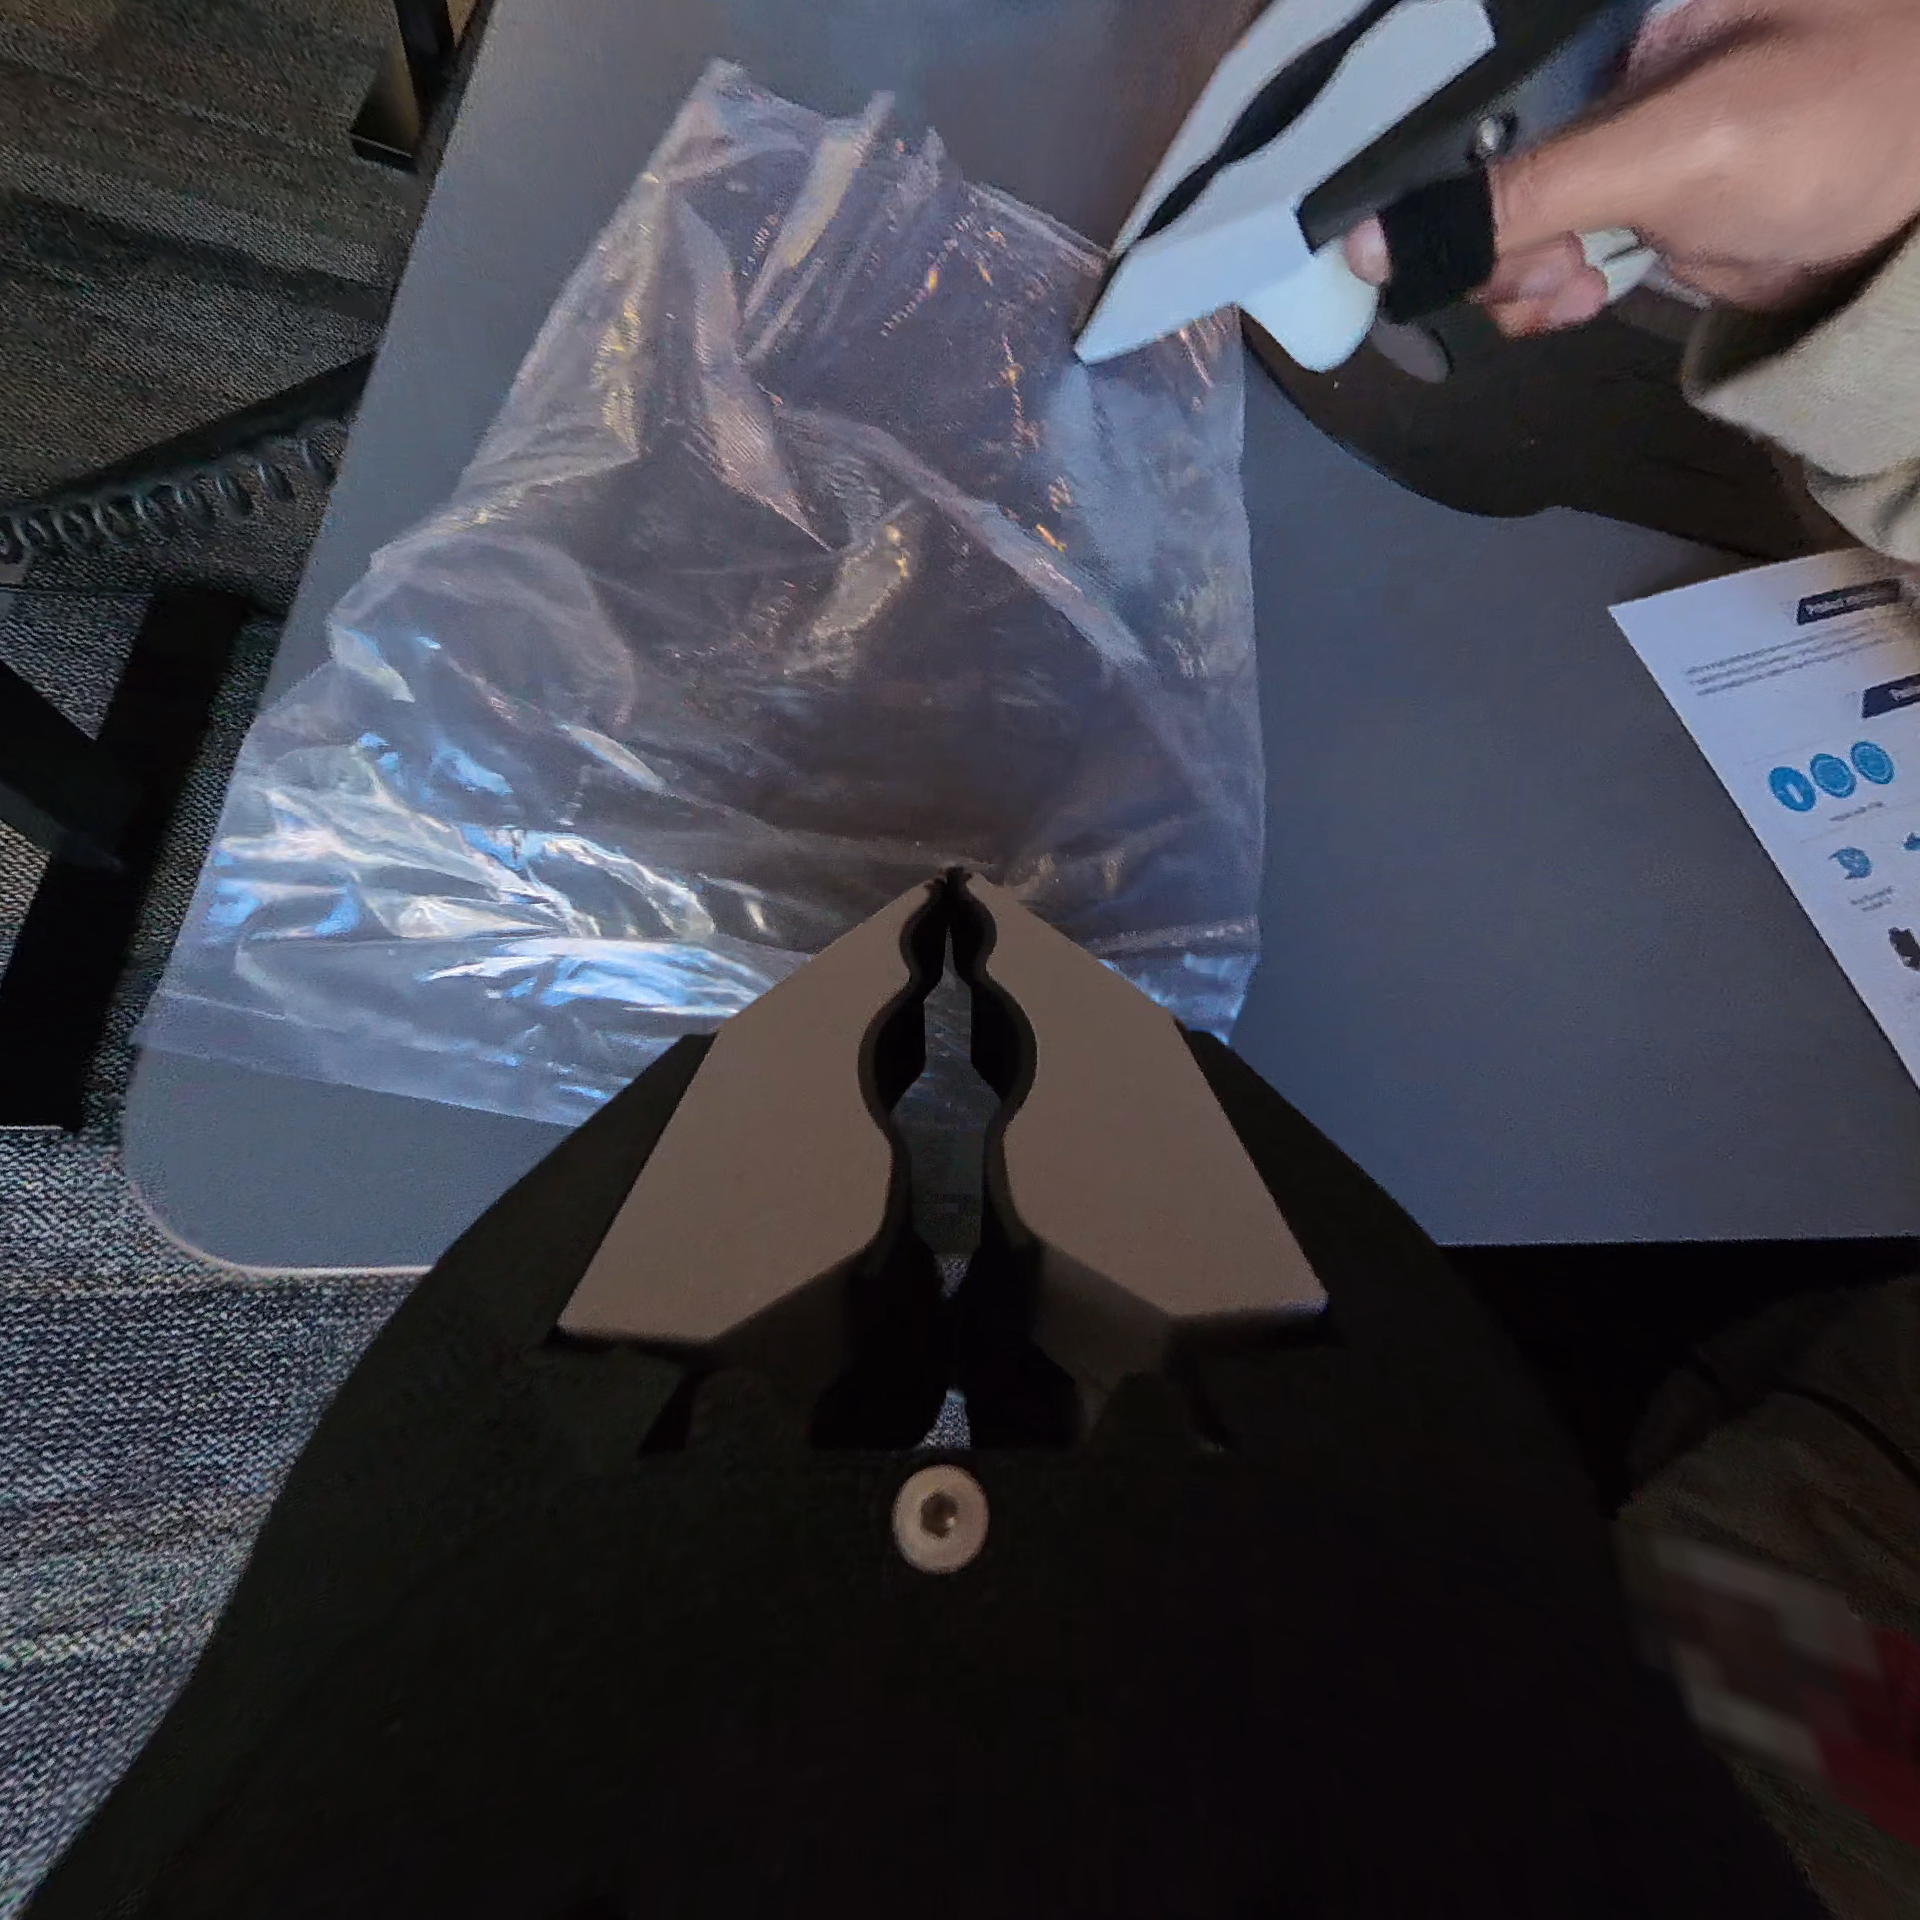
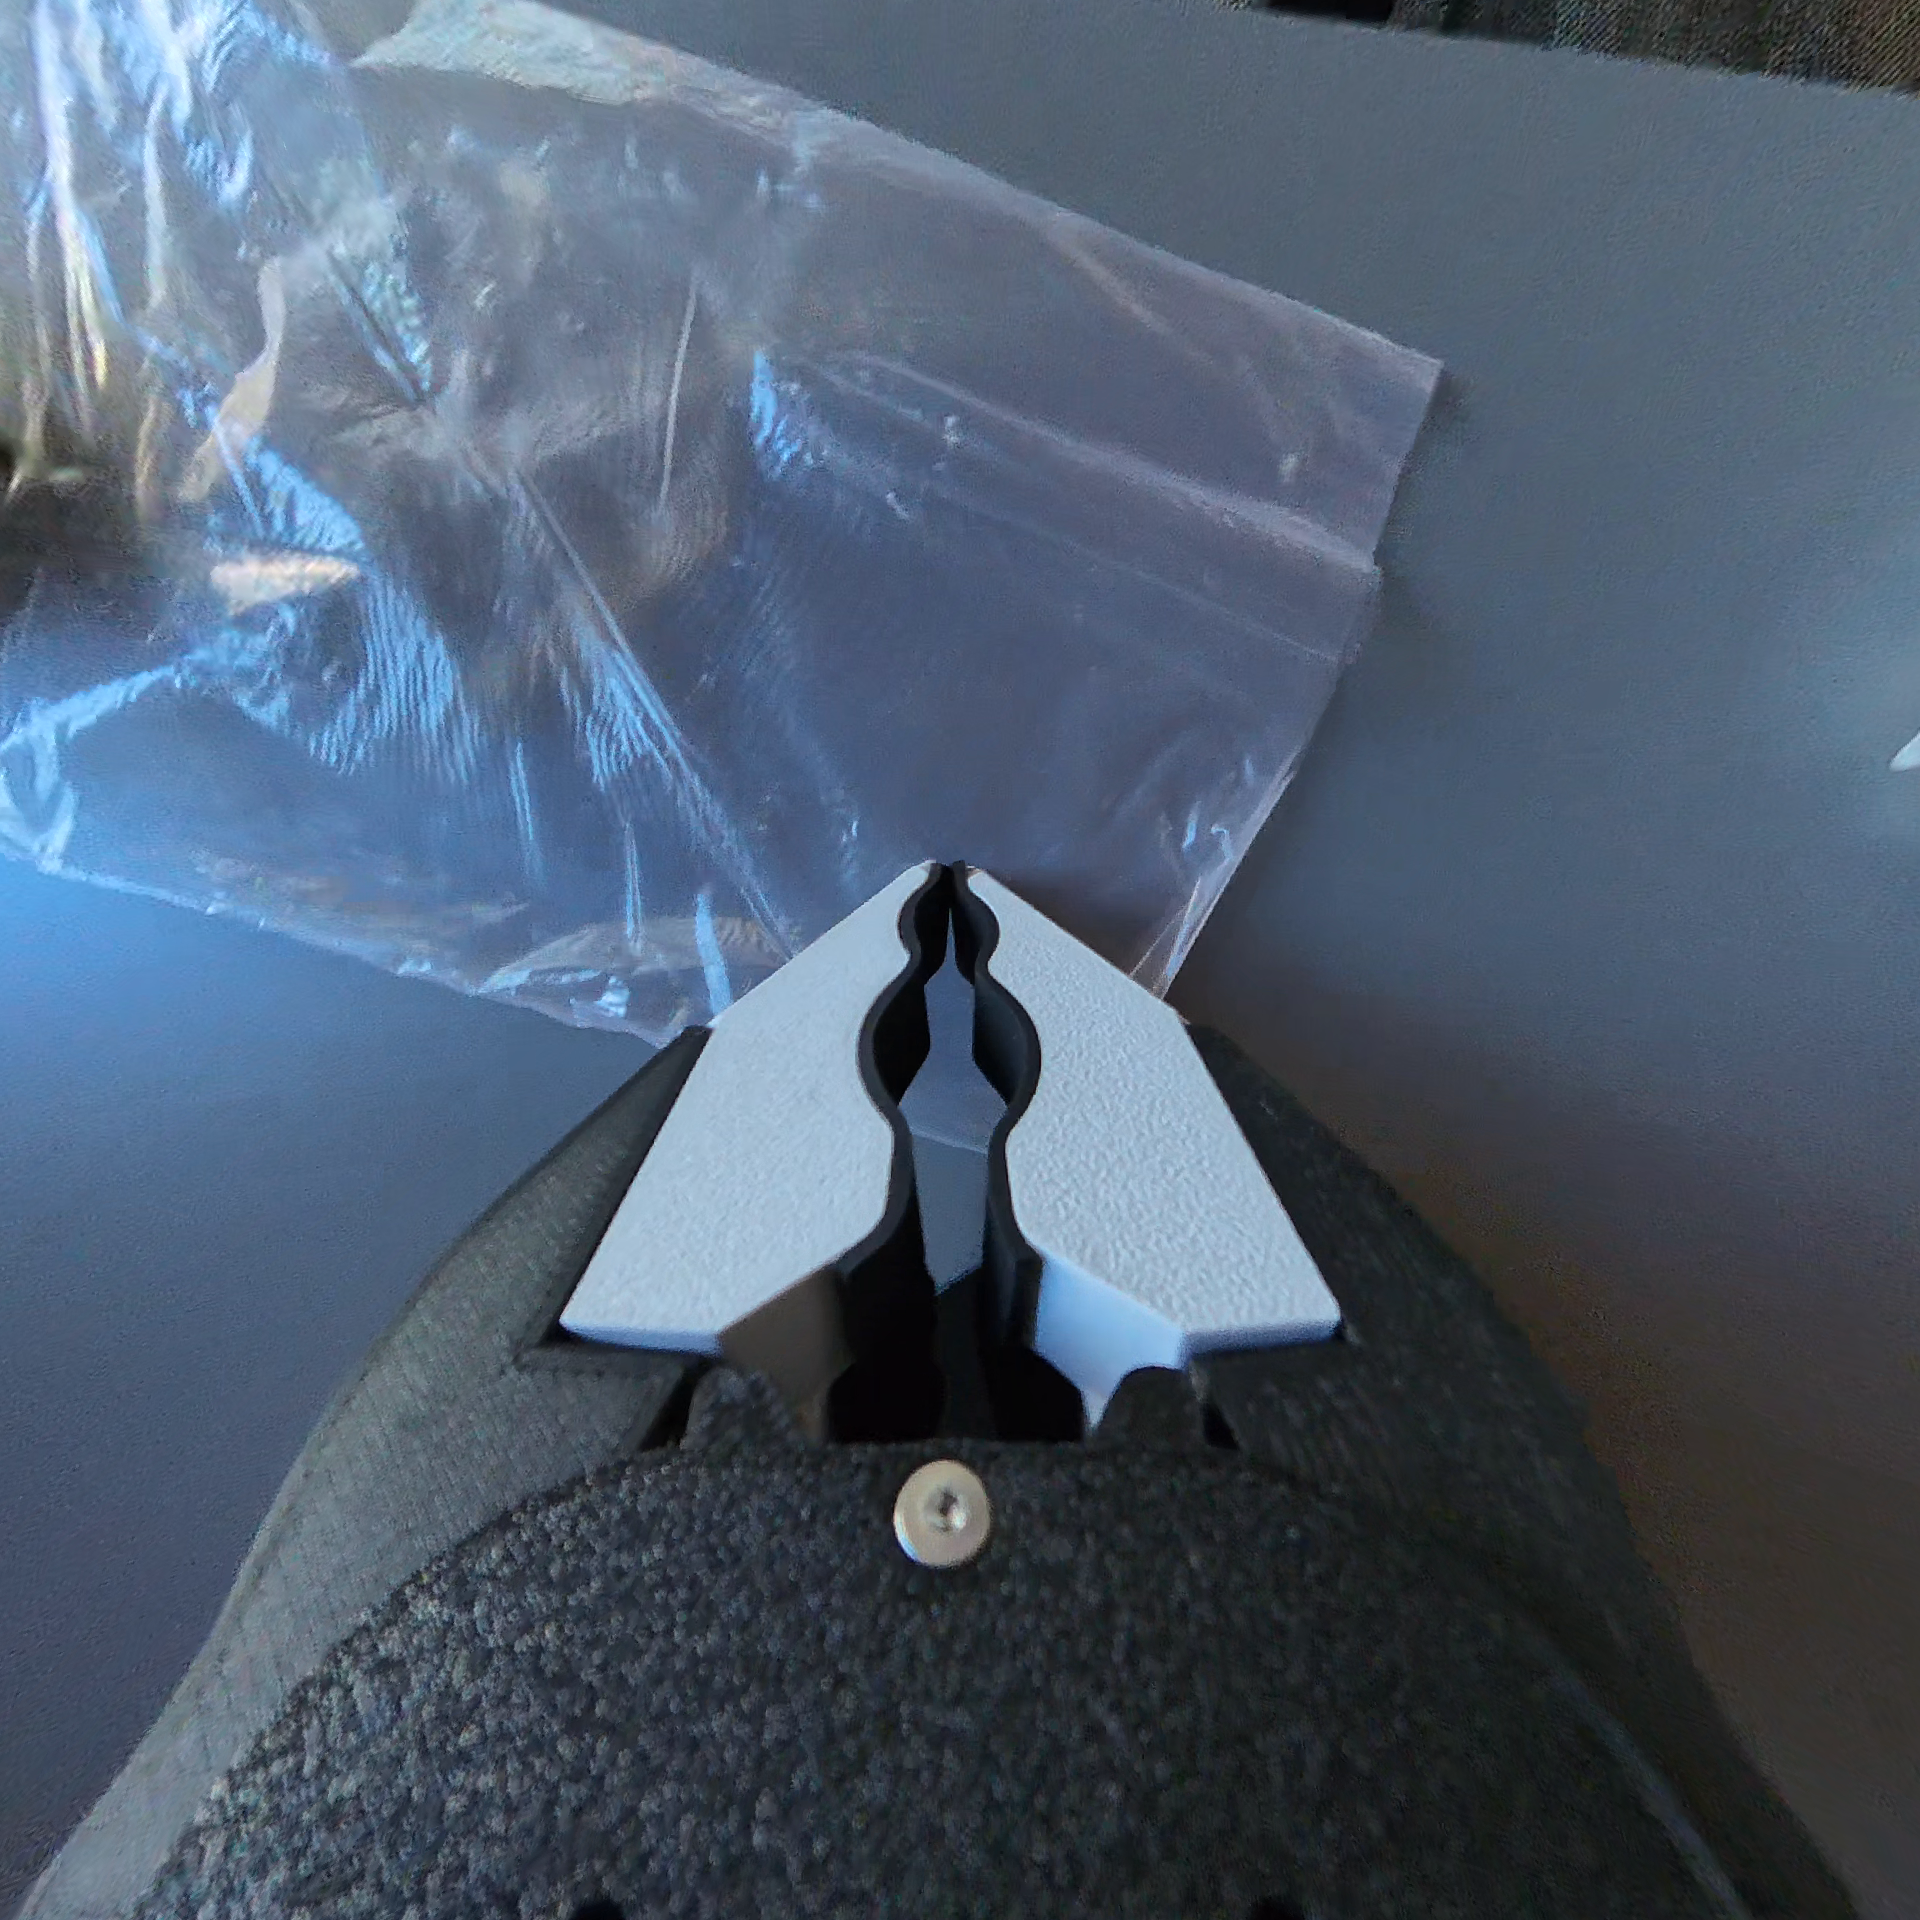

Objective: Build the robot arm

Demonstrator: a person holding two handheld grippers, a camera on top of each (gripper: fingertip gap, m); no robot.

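A clear plastic bag (image 1: 779, 623) with a dark, crumpled thing inside lies on a dark grey table (image 1: 1455, 935). My left gripper (image 1: 951, 881) is shut, its tips on the bag's near end, with film showing between the fingers. My right gripper (image 1: 1091, 348), held by a hand (image 1: 1714, 156), is shut with its tip on the bag's far right corner. In the right wrist view, the right gripper (image 2: 951, 868) is shut over the bag's (image 2: 727, 520) lower edge near a corner. The corner's film runs under the fingers. The table (image 2: 1558, 416) lies beyond.
A white printed sheet (image 1: 1818, 779) lies on the table at the right. The table's rounded near-left corner (image 1: 208, 1226) stands over grey carpet (image 1: 156, 1455). A black frame (image 1: 62, 831) and grey upholstery (image 1: 156, 208) are at the left. The tips of one gripper are about 20 cm away from the tips of the other.
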